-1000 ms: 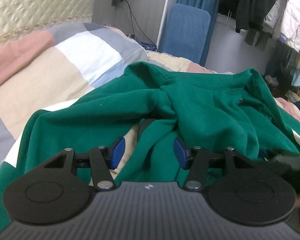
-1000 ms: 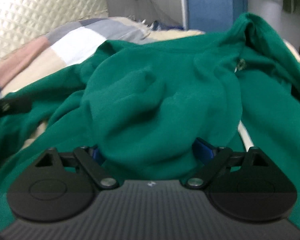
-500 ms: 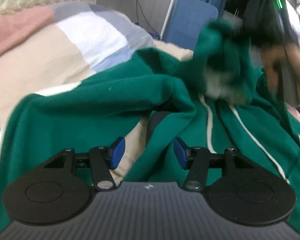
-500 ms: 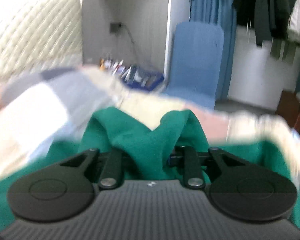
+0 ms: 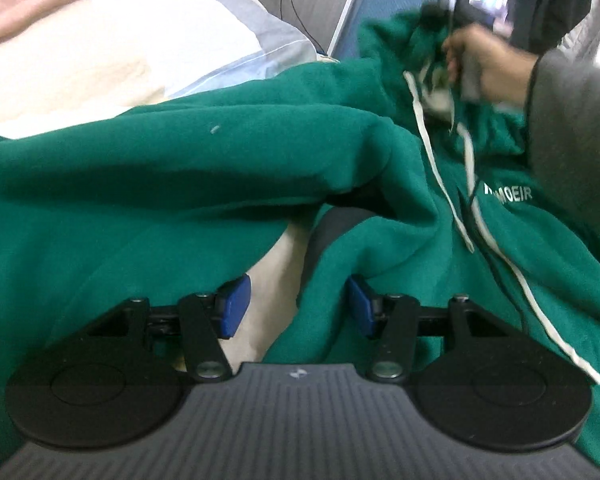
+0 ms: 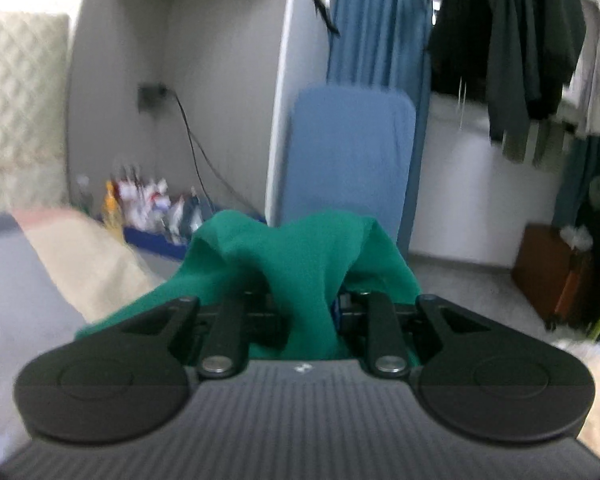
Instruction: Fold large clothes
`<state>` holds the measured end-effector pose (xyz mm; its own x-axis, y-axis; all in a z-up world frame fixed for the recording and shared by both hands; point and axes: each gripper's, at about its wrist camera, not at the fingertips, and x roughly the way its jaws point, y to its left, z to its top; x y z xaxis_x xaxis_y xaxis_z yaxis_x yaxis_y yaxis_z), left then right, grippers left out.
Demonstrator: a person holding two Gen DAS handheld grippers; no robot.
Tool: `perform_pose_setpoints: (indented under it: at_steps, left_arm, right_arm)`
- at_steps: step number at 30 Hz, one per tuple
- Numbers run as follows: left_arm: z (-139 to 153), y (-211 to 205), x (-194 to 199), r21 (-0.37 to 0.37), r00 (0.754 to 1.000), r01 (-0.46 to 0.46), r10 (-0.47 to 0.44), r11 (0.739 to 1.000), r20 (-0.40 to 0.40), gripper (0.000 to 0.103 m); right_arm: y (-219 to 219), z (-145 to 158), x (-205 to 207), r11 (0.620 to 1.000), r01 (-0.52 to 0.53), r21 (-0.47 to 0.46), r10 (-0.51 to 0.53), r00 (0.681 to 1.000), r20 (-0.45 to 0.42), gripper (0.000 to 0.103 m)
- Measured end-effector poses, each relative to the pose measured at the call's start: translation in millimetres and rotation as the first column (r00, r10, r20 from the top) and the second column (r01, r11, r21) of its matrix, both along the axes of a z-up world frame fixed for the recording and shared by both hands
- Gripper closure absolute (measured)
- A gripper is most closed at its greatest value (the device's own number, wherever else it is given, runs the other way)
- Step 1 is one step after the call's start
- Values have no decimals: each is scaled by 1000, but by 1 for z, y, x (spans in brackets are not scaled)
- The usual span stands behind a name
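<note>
Bedding in cream, white, grey and pink blocks [image 5: 112, 52] fills the far left of my left camera. Across it sprawls the green hoodie [image 5: 180, 168], creased and running off the frame's edges, so I cannot see its full outline. White drawstrings [image 5: 440, 168] trail down its right side beside partly legible white lettering. My left gripper [image 5: 298, 306] hovers low over it with blue pads apart; a fold lies against the right pad, nothing pinched. At far right a blurred hand [image 5: 484, 68] in a grey sleeve lifts the hoodie's upper part. On my right camera, the right gripper [image 6: 310, 314] is clamped on a bunch of green fabric, which hides the pads. Behind it are a blue chair [image 6: 348, 152], hanging dark clothes [image 6: 512, 40], and smeared bedside clutter.
</note>
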<state>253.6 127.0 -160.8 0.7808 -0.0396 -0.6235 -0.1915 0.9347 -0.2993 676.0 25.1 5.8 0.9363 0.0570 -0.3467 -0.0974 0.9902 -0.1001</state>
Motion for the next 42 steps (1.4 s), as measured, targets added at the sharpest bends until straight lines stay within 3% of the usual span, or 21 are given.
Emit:
perform_pose_setpoints:
  at_steps: [3, 6, 8, 10, 18, 28, 37, 42]
  left_arm:
    - [-4, 3, 6, -14, 1000, -7, 8, 1000, 7, 42]
    - [-5, 0, 9, 0, 1000, -7, 7, 1000, 7, 42]
    - [-5, 0, 11, -1, 1000, -8, 8, 1000, 8, 42]
    - [-6, 0, 15, -1, 1000, -7, 7, 1000, 6, 41]
    - [-1, -6, 6, 23, 1000, -1, 0, 1000, 9, 41]
    - [23, -16, -23, -5, 999, 24, -24, 1000, 38, 41]
    - [43, -25, -78, -23, 999, 43, -43, 999, 19, 41]
    - [43, -34, -107, -19, 998, 56, -57, 998, -37, 41]
  right_arm:
    - [-10, -43, 20, 1000, 7, 18, -5, 996, -88, 76]
    - [-18, -62, 19, 999, 23, 44, -19, 996, -86, 65]
    - [-27, -59, 13, 994, 21, 111, -11, 996, -86, 36]
    - [-34, -50, 4, 989, 32, 145, -22, 997, -70, 23]
    - [-61, -9, -67, 986, -10, 168, 22, 997, -69, 23]
    - [-119, 37, -235, 981, -63, 186, 88, 988, -129, 23]
    - [-200, 35, -402, 981, 29, 190, 26, 959, -281, 23]
    - [-244, 26, -463, 986, 97, 134, -35, 913, -407, 23]
